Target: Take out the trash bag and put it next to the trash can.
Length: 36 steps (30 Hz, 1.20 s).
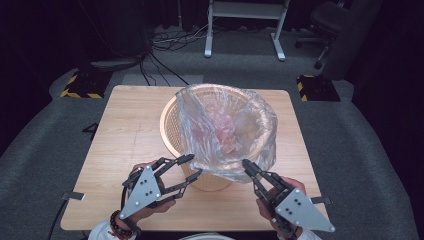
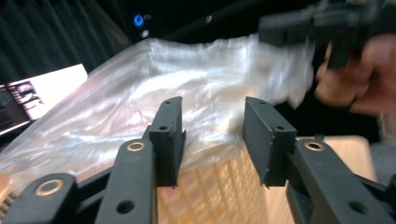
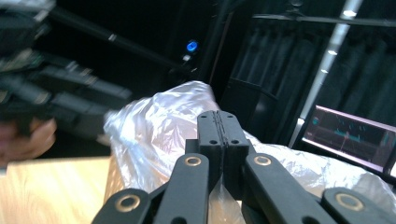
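Both my grippers meet the clear bag (image 1: 227, 132) lining the basket (image 1: 170, 125). Left gripper (image 1: 193, 166) jaws are spread beside it; right gripper (image 1: 247, 166) jaws are pressed together, pinching its plastic.

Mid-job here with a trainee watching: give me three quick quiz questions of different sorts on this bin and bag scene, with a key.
1. True or false: the left gripper is clamped on the clear plastic bag.
2. Multiple choice: the round tan wicker basket stands on A) the grey floor, B) the light wooden table, C) a chair.
3. Fill in: the right gripper has its fingers pressed ______.

Key
1. False. Its fingers stand apart at the near edge of the bag.
2. B.
3. Together; whether the bag is pinched between them cannot be told for sure.
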### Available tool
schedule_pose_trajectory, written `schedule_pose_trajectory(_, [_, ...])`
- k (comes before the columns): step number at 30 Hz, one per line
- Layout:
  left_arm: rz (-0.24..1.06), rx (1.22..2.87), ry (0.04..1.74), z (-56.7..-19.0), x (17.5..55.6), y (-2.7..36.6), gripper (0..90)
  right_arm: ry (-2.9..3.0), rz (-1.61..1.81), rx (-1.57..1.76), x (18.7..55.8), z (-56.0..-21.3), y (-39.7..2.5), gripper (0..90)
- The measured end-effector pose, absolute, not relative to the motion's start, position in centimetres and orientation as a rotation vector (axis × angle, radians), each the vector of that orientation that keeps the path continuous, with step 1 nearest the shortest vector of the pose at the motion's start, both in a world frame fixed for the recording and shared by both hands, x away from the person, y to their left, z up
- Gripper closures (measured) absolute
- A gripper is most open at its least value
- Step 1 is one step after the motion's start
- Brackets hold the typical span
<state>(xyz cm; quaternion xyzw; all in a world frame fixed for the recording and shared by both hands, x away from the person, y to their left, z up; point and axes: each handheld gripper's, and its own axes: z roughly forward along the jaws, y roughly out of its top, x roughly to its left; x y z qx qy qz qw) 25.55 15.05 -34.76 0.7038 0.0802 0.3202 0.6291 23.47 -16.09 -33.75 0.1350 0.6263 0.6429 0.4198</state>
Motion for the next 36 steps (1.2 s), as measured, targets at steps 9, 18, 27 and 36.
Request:
schedule_pose_trajectory(9, [0.704, 1.613, 0.223, -34.6, 26.3, 16.0, 50.2, 1.368, 1.579, 0.597, 25.2, -33.6, -21.3, 90.0])
schedule_pose_trajectory(18, [0.709, 1.605, 0.238, -34.7, 26.4, 16.2, 50.7, 1.512, 1.549, 0.956, 30.6, -37.6, -24.5, 90.0])
schedule_pose_trajectory(27, [0.74, 1.579, 0.268, -35.1, 26.6, 17.3, 49.1, 1.842, 1.643, 1.002, 33.8, -41.2, -22.5, 90.0])
schedule_pose_trajectory(36, [0.775, 1.567, 0.33, -36.2, 26.6, 20.5, 46.9, 2.039, 1.603, 0.958, 33.5, -42.7, -21.7, 90.0])
